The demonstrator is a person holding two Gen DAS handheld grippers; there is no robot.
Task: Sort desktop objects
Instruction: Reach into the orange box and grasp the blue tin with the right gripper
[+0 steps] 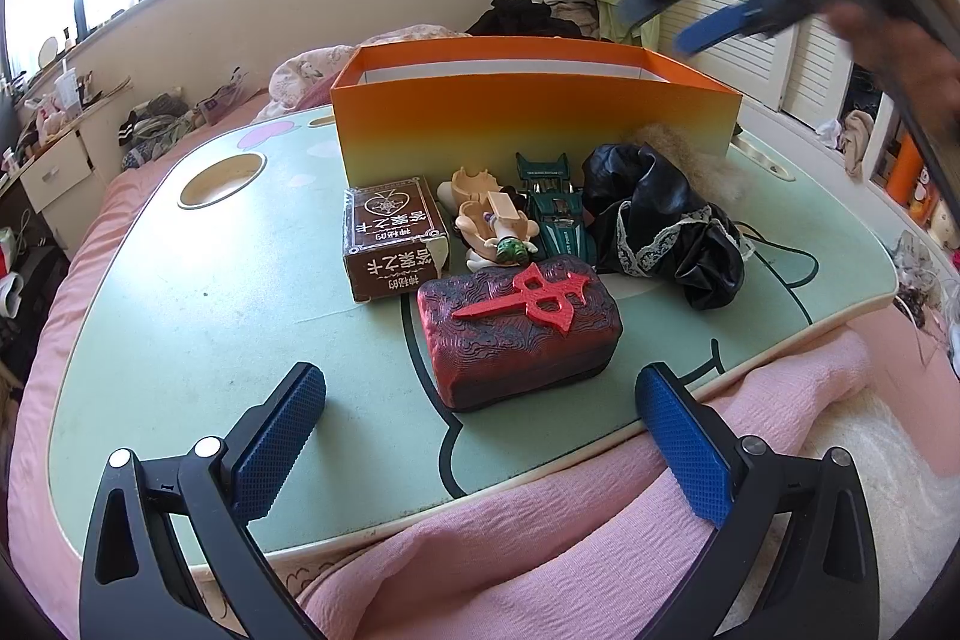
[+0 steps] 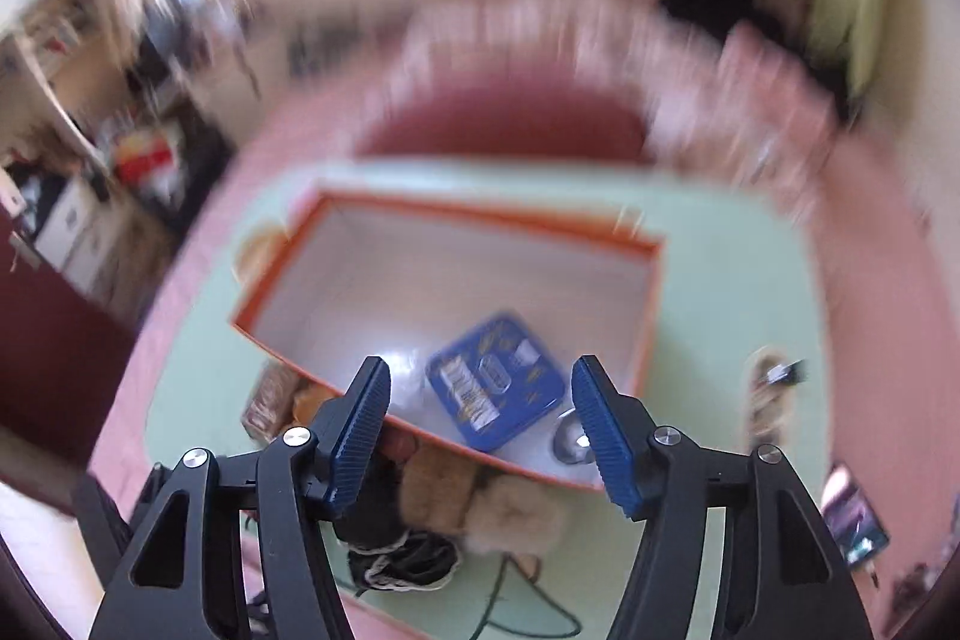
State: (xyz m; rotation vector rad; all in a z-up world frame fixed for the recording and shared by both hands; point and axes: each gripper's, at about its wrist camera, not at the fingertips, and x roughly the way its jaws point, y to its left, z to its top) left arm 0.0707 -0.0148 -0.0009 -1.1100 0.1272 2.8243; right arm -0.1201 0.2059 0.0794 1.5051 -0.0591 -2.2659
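- The right gripper [image 2: 480, 430] hangs above the orange box [image 1: 534, 124], pointing steeply down, jaws partly spread with nothing between the pads. The blue tin [image 2: 497, 388] lies flat on the box floor below, near the front wall, beside a small round metal object [image 2: 573, 439].
- Judgement: 1 drop-off looks complete, and the step in hand is the return for another item.
- The left gripper [image 1: 480, 454] hovers low at the near edge of the green lap table [image 1: 180, 340], jaws spread wide and empty, with the red carved case [image 1: 519, 334] just ahead of it.
- Items not yet sorted sit in front of the box: the brown card box [image 1: 393, 244], a figurine [image 1: 492, 226], a green toy car [image 1: 555, 214], black lace-trimmed cloth [image 1: 660, 226] and a tan fur piece [image 1: 678, 148] against the box wall.
- The next move calls for clearing the front rim of the box before descending, then lining the pads across 1 item; the red carved case is closest to the left gripper and stands apart from the cluster.
- Room: the left half of the table is bare. The cluster is tight, card box touching or nearly touching the figurine, car beside the cloth, so a wide approach risks nudging neighbours.
- The near table edge lies just under the left gripper, with a pink blanket [image 1: 540, 550] beyond it.
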